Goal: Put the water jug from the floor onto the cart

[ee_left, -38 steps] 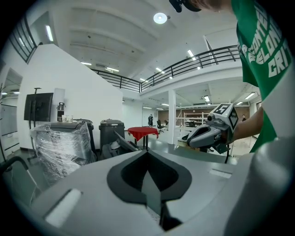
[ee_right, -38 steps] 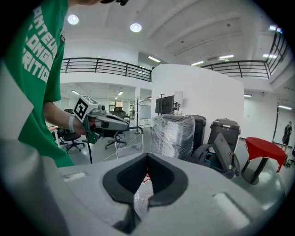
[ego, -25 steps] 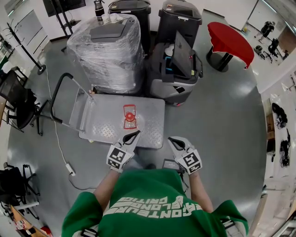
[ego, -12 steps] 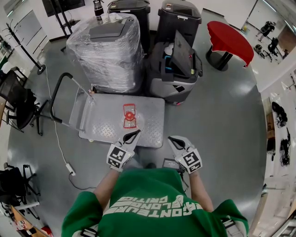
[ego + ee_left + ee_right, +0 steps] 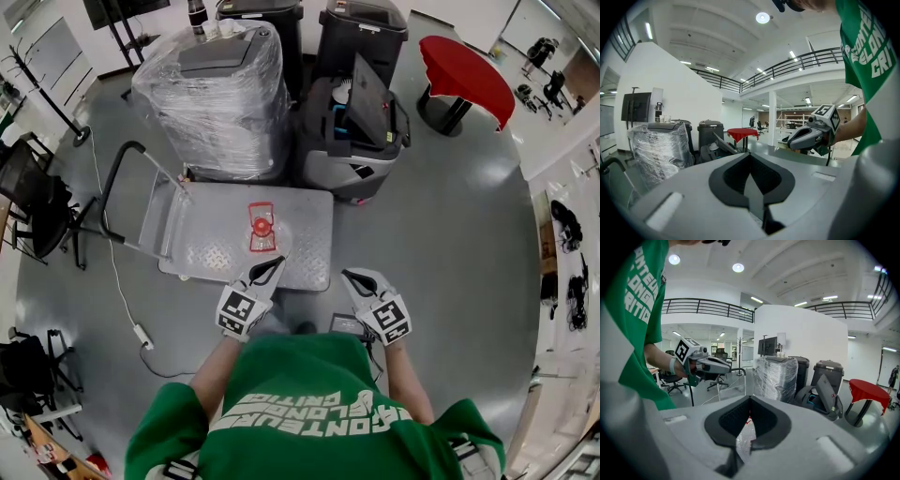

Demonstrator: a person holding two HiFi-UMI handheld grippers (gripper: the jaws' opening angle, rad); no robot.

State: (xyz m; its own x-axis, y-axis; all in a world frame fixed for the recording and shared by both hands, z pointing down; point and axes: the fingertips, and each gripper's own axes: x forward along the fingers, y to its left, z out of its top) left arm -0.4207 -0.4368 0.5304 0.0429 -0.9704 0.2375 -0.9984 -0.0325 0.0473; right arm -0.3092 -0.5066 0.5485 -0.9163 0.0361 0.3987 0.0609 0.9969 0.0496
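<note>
The water jug [image 5: 262, 228], clear with a red cap and handle, stands upright on the metal deck of the flat cart [image 5: 211, 248], near its front middle. My left gripper [image 5: 269, 271] hovers just short of the cart's near edge, shut and empty, pointing at the jug. My right gripper [image 5: 352, 277] hangs beside it over the floor, also shut with nothing in it. In the right gripper view a sliver of the jug [image 5: 746, 434] shows below the closed tips [image 5: 750, 401]. The left gripper view [image 5: 750, 157] looks past the cart to the room.
The cart's push handle [image 5: 117, 183] rises at its left end. A plastic-wrapped bin [image 5: 211, 94] and dark bins with an open case [image 5: 356, 141] crowd the cart's far side. A red table [image 5: 466, 80] stands back right, chairs [image 5: 33, 206] left, a cable [image 5: 122, 300] on the floor.
</note>
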